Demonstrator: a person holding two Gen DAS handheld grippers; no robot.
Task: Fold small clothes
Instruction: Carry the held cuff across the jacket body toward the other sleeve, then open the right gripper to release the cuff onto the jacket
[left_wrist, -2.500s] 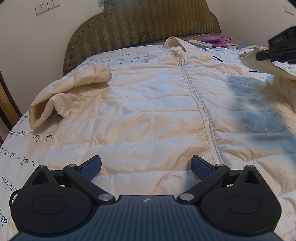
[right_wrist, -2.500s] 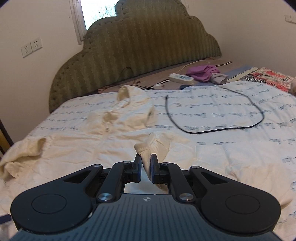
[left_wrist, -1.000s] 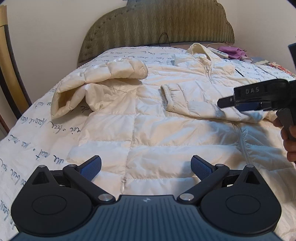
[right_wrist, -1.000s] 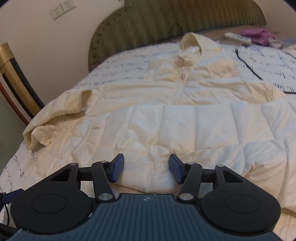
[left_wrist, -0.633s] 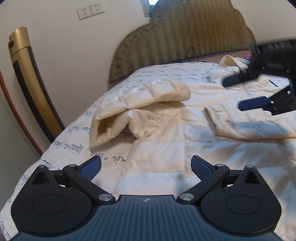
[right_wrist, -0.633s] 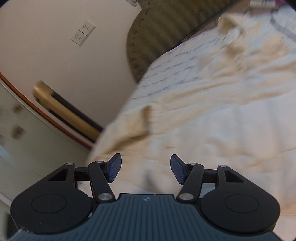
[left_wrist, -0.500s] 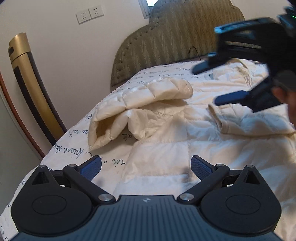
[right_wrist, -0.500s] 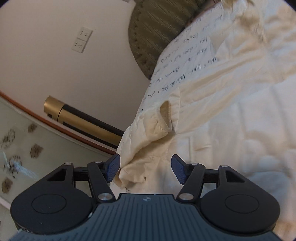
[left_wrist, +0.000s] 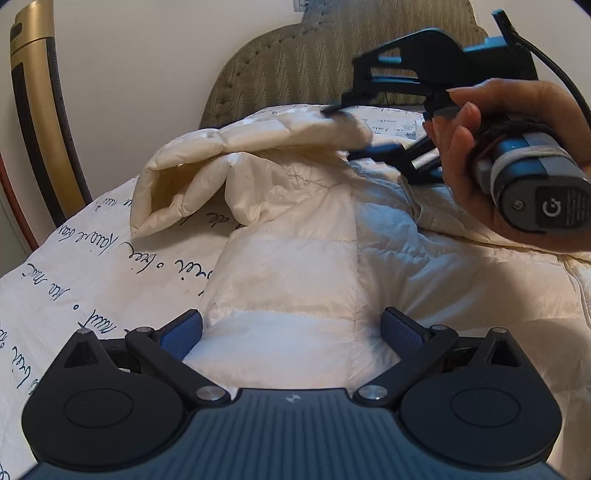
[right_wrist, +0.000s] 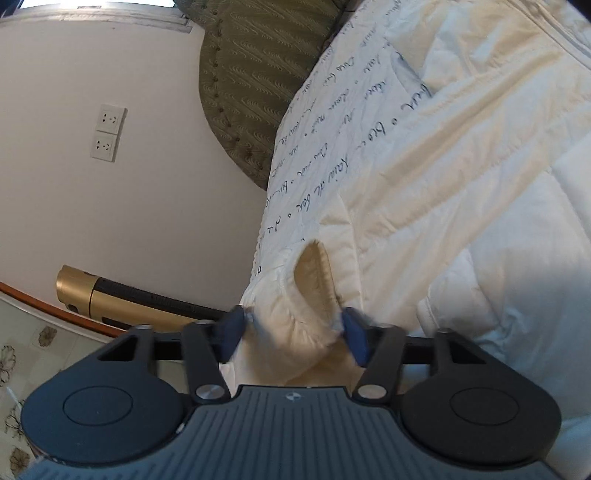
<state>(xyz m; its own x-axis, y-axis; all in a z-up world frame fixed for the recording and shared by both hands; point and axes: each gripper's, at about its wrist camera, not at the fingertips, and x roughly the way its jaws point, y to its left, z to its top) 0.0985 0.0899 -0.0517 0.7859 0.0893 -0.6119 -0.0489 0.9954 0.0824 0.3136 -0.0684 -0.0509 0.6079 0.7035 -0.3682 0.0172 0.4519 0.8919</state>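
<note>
A cream quilted puffer jacket (left_wrist: 295, 236) lies spread on the white bedspread with blue script (left_wrist: 92, 266). The right gripper (right_wrist: 293, 332), its pads motion-blurred, has just been closing around the jacket's sleeve cuff (right_wrist: 314, 291); whether they press it is unclear. The left gripper (left_wrist: 291, 328) hovers spread wide over the hem near the bedspread's edge. The person's hand (left_wrist: 491, 147) hides fabric behind.

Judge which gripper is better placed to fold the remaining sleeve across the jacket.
Right. The right gripper has just been closing around the cream quilted jacket's sleeve cuff; the left gripper hangs open over the jacket hem.
</note>
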